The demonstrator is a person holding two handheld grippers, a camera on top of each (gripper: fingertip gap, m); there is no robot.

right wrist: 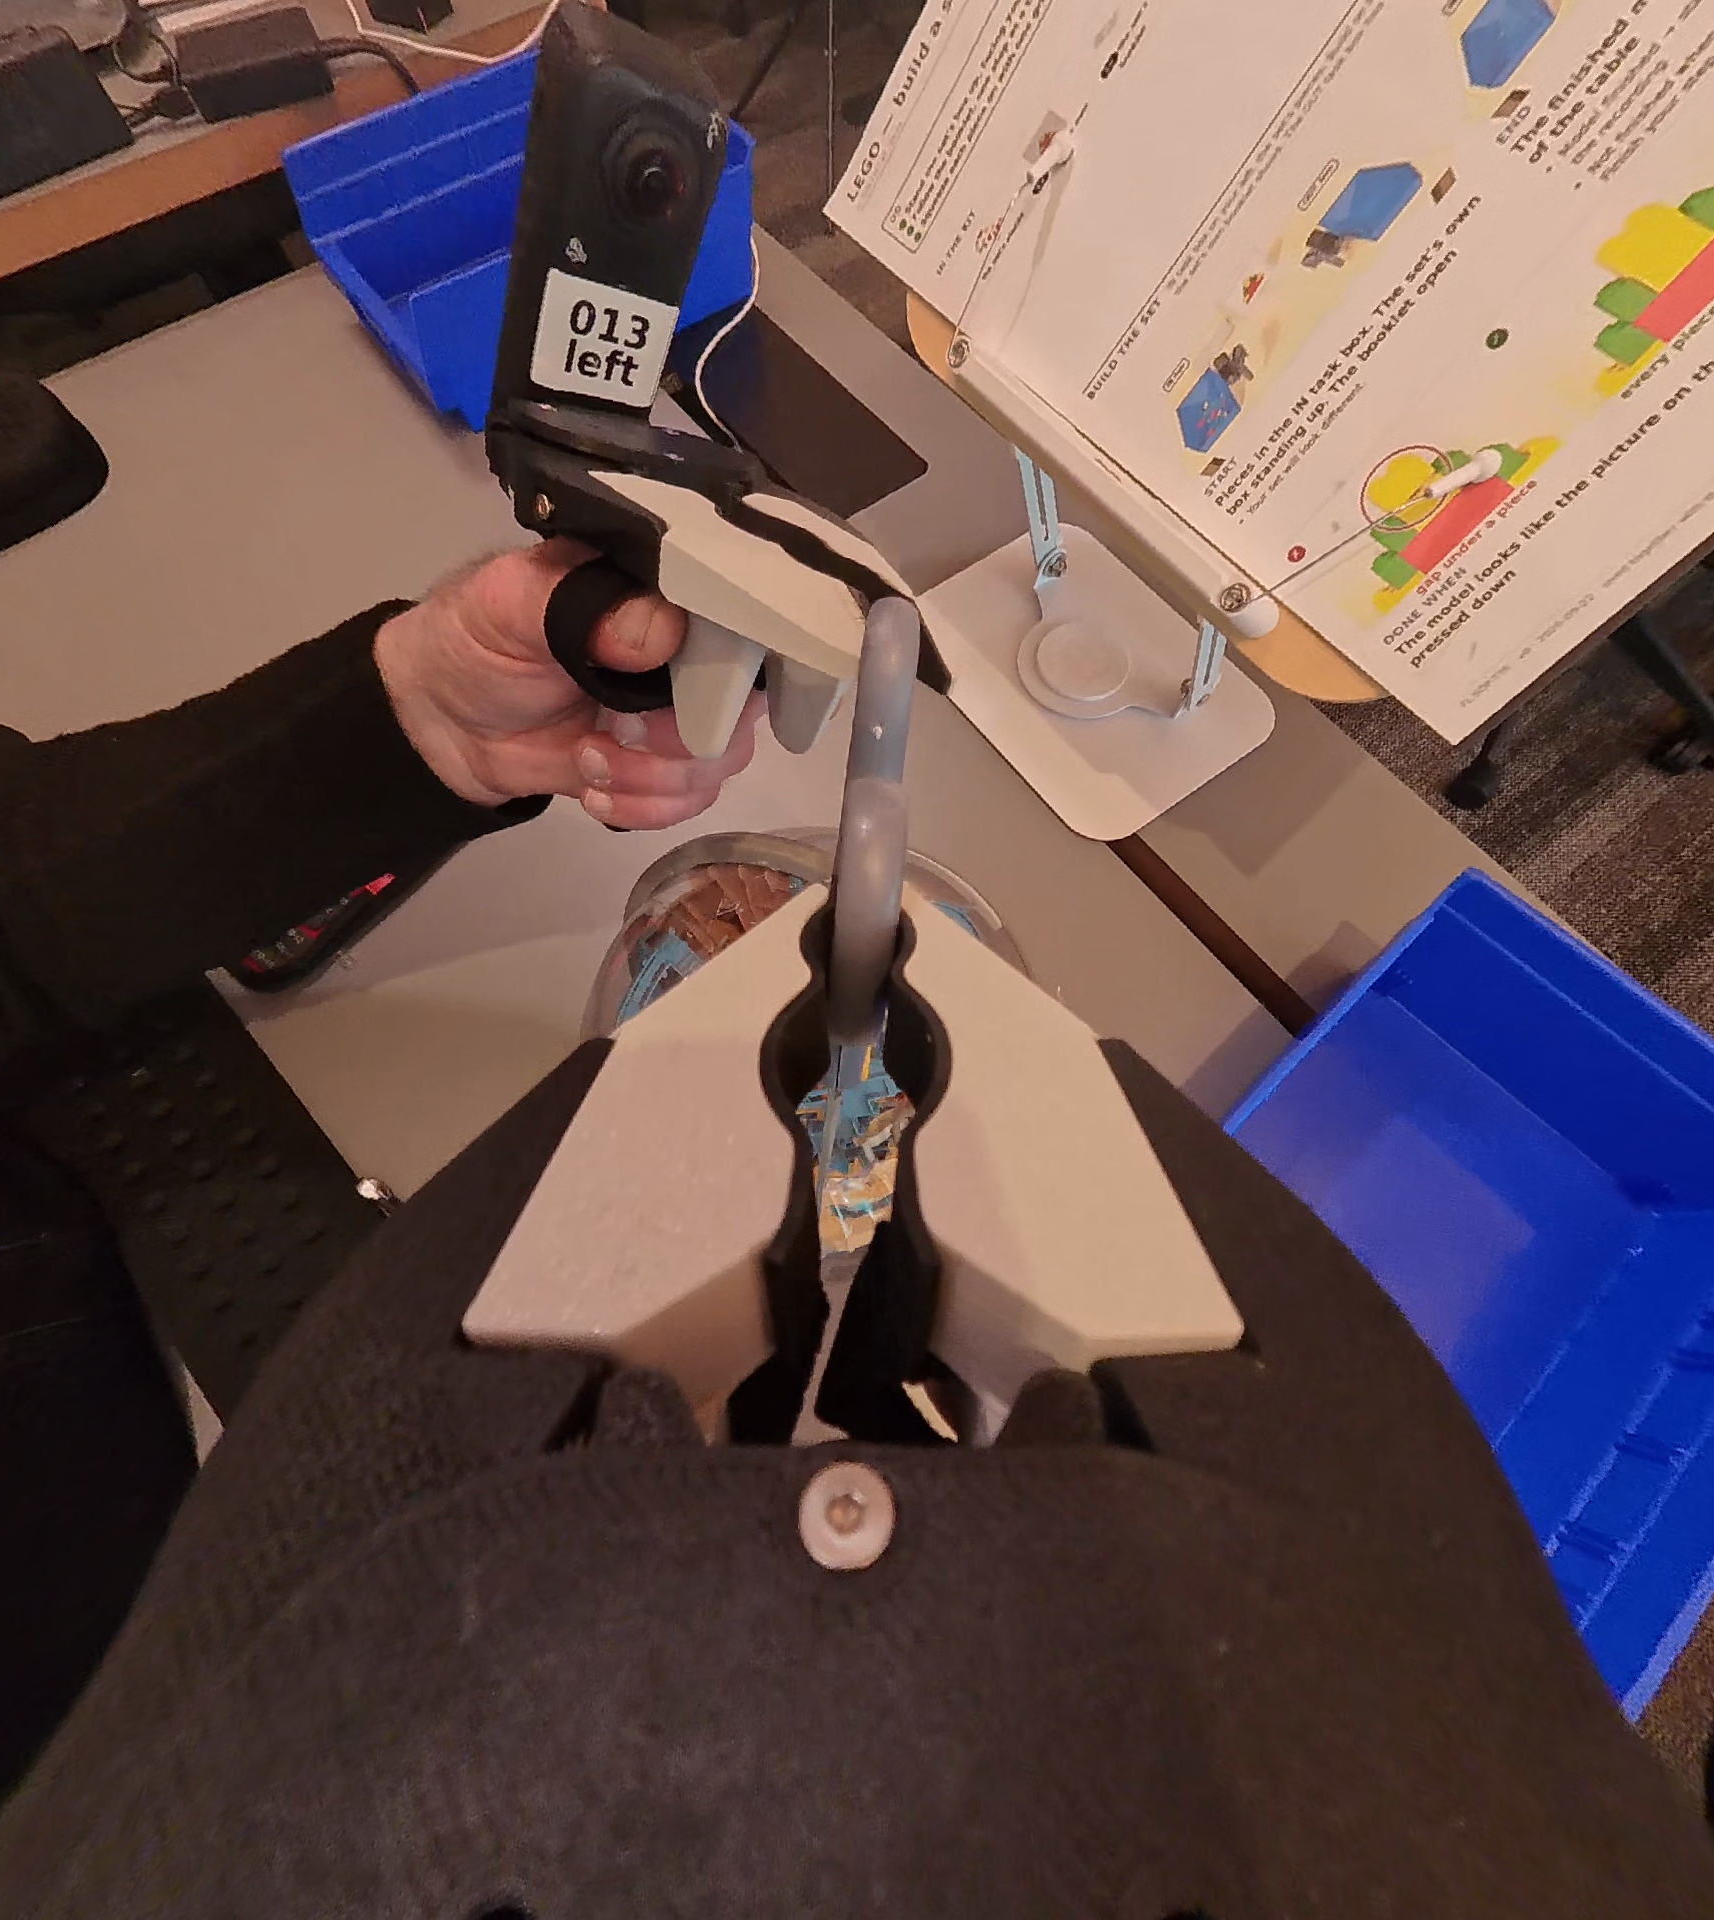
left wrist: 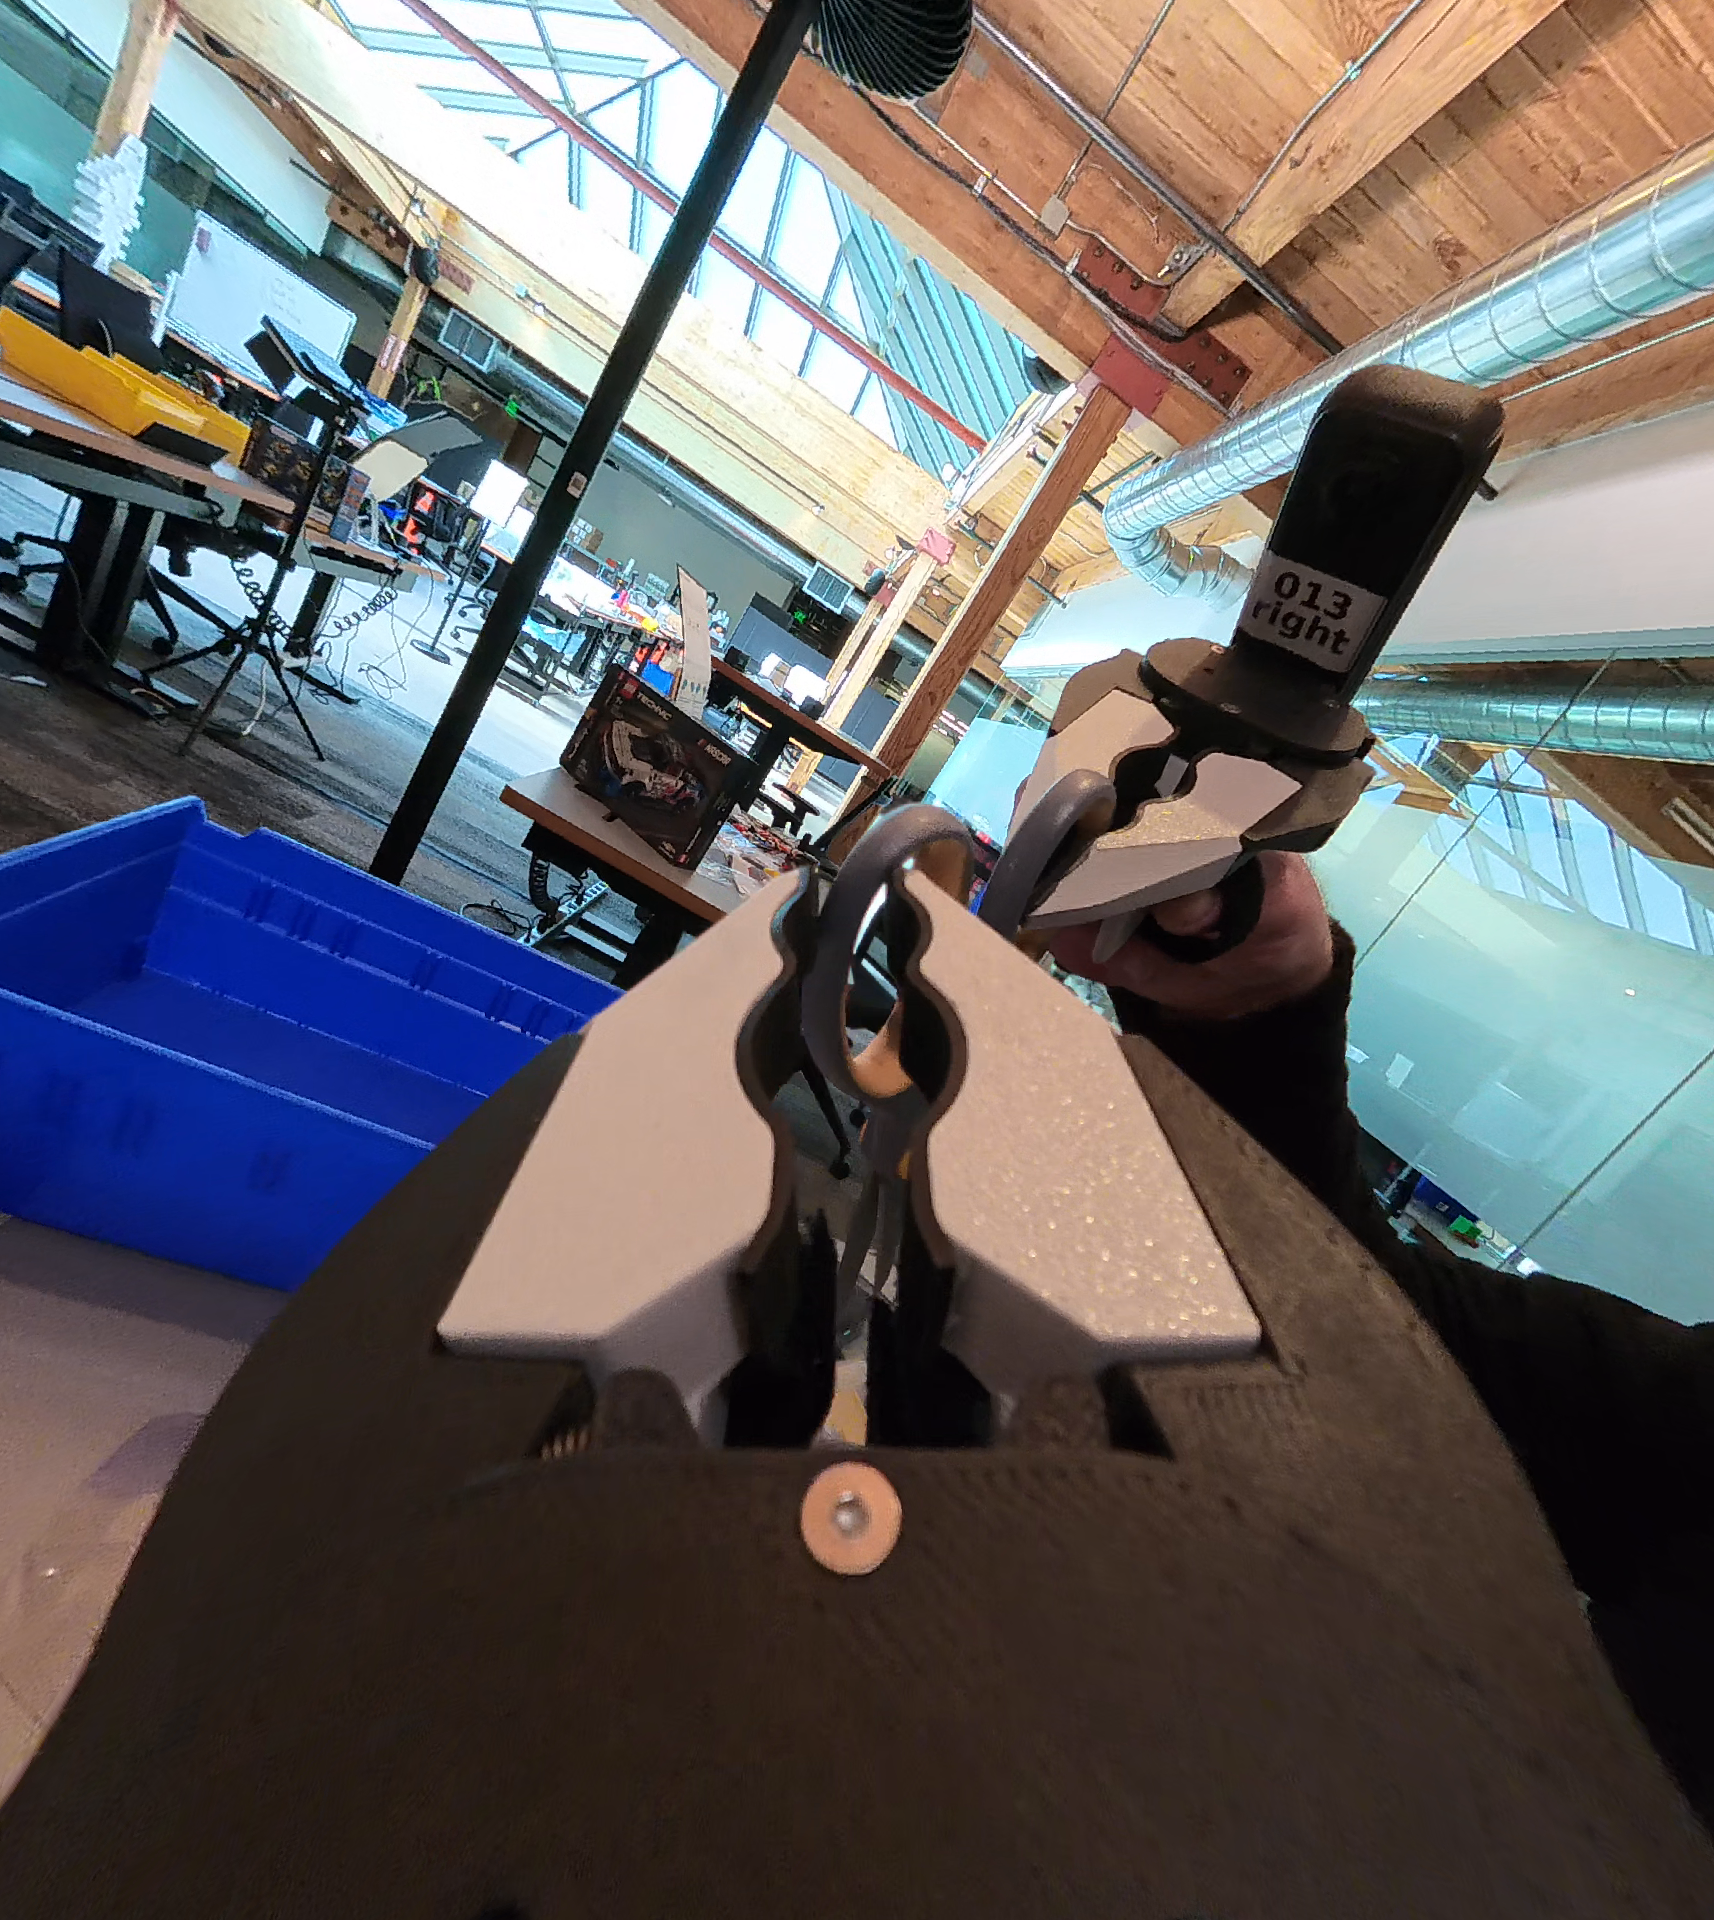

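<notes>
left wrist view: your left gripper (left wrist: 858,935) pinches one grey loop of the scissors (left wrist: 848,997); your right gripper (right wrist: 853,977) clamps the other loop. scissors hang between both, over a clear jar (right wrist: 697,904) of scraps, blue bins (right wrist: 1518,1226) either side.

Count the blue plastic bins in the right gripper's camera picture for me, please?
2. The far blue bin sits on the table behind the left gripper, which grips the scissors; the near blue bin lies right of the table. Others may be hidden.
</notes>
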